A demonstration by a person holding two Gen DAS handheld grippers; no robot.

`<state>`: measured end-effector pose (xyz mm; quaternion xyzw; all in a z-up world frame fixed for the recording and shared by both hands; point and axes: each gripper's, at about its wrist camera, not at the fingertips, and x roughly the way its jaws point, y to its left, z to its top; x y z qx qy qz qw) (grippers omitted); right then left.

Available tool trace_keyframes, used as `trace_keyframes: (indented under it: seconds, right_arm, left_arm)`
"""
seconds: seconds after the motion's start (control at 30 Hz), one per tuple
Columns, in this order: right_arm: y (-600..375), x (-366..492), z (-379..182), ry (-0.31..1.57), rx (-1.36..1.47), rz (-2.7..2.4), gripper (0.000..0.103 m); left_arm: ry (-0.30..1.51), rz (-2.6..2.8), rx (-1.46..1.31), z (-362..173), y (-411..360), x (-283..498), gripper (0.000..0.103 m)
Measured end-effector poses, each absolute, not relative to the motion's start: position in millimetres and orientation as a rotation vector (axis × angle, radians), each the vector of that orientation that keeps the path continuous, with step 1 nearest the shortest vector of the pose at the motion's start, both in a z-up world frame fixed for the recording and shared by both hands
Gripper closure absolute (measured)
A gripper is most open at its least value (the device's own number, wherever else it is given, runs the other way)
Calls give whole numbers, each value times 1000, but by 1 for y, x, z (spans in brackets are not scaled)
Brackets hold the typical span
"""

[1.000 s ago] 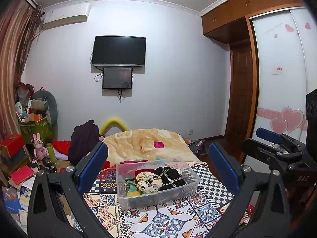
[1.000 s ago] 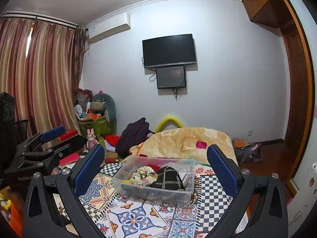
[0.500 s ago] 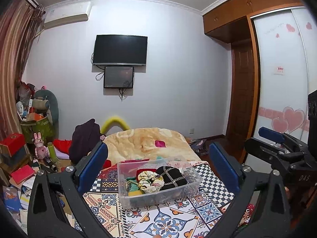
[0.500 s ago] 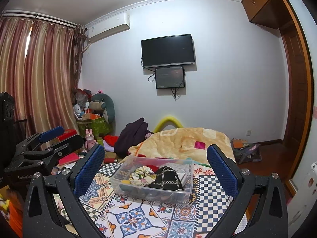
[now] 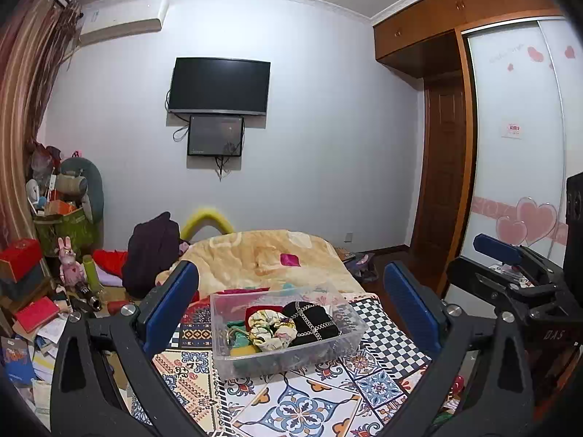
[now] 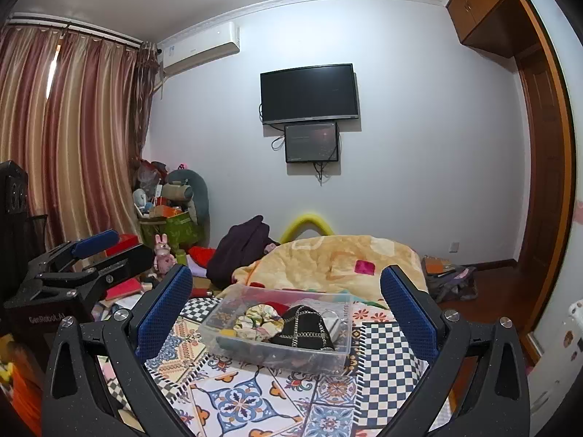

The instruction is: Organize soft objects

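Left wrist view: the left gripper fills the lower part of the frame, its two blue-padded fingers spread wide apart with nothing between them. Between and beyond the fingers, at lower centre, a clear rectangular plastic bin sits on a colourful patterned tile-print cloth. Inside the bin lie a pale floral fabric scrunchie, a black soft pouch with a white grid pattern just beside it on the right, and a green cloth piece on the left. Behind the bin a yellow fleece blanket covers the bed. At the right edge the right gripper appears from the side, held apart from the bin; its jaw state cannot be told from here. A black wall-mounted television hangs at upper centre.

Right wrist view: the right gripper frames the lower part, blue pads wide apart and empty. The same bin sits at lower centre on the cloth, holding the scrunchie and, touching it on the right, the black pouch. The left gripper shows at the left edge, clear of the bin. Striped reddish curtains hang at upper left.
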<state>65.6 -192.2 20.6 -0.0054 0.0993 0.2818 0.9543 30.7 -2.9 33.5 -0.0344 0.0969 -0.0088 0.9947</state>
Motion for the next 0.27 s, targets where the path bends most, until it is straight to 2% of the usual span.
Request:
trace_keyframes:
  seconds: [0.27]
  right_arm:
    - [-193,67,19,208,-8,568,0]
  left_arm:
    - [204,-16,-69,32,-1,33,0]
